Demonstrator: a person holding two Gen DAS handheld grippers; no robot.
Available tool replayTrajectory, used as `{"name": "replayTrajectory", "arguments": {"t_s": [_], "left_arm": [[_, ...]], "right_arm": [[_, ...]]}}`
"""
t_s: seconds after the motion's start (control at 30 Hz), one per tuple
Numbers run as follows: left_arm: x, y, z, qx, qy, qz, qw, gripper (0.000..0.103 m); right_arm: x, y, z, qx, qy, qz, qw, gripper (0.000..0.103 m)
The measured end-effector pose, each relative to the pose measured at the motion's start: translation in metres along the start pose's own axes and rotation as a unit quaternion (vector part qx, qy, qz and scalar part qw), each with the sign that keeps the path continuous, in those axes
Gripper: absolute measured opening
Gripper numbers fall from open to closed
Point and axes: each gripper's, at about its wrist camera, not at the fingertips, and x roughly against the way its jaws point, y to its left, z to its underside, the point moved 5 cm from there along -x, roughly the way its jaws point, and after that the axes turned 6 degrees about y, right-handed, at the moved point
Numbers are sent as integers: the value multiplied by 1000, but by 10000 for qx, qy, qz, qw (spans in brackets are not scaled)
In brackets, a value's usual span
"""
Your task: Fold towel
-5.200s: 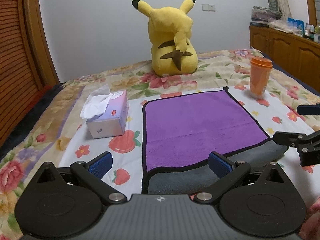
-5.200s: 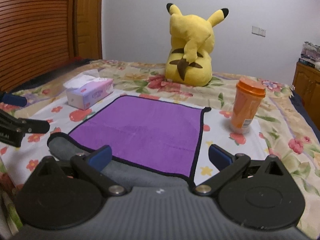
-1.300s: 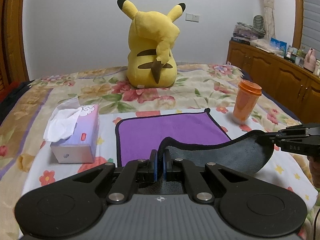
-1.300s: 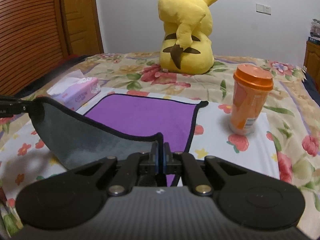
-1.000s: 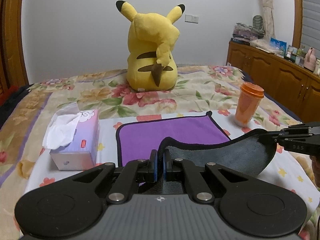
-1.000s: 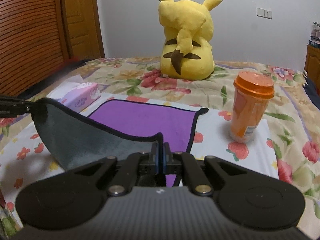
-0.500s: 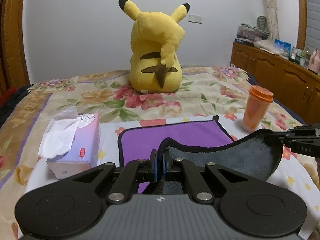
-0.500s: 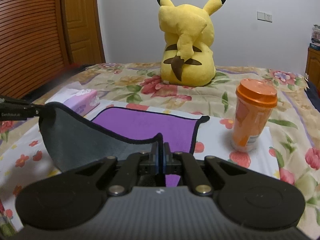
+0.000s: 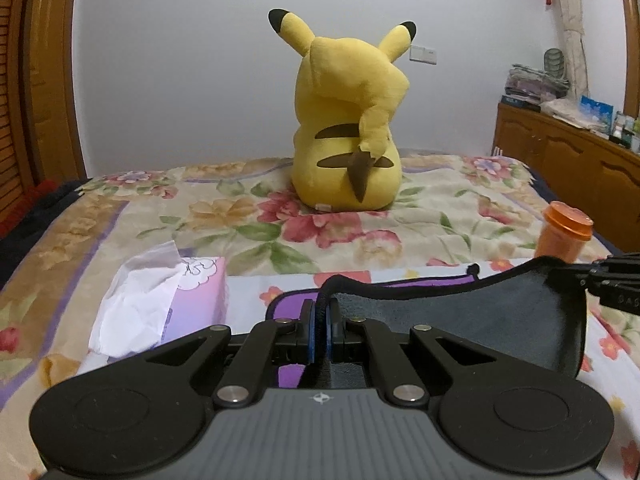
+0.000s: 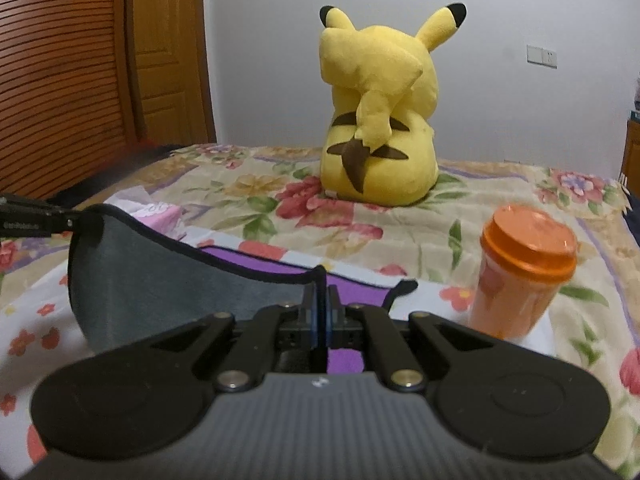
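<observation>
The towel [image 9: 472, 322] is purple on one face and grey on the other, with a black hem. It lies on the flowered bed, its near edge lifted and carried toward the far edge. My left gripper [image 9: 319, 326] is shut on the towel's near left corner. My right gripper [image 10: 319, 314] is shut on the near right corner. The grey underside [image 10: 168, 280] hangs between them as a raised flap. Only a strip of purple [image 10: 256, 262] shows beyond it. The right gripper also shows at the right edge of the left wrist view [image 9: 612, 280].
A tissue box [image 9: 176, 304] stands left of the towel. An orange lidded cup [image 10: 524, 276] stands right of it, close to my right gripper. A big yellow plush [image 9: 348, 128] sits further back on the bed. A wooden cabinet [image 9: 572, 164] lines the right wall.
Both grippers, open at first, shut on the near corners. They have since lifted them and carried the grey flap forward over the purple face, which shows less now.
</observation>
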Motion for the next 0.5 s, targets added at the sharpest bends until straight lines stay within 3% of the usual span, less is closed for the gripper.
{"name": "replayTrajectory", "arguments": {"t_s": [0.5], "left_arm": [[-24, 4, -33, 117, -328, -98, 9993, 8]], "right_arm": [[-14, -8, -27, 174, -316, 135, 9993, 4]]}}
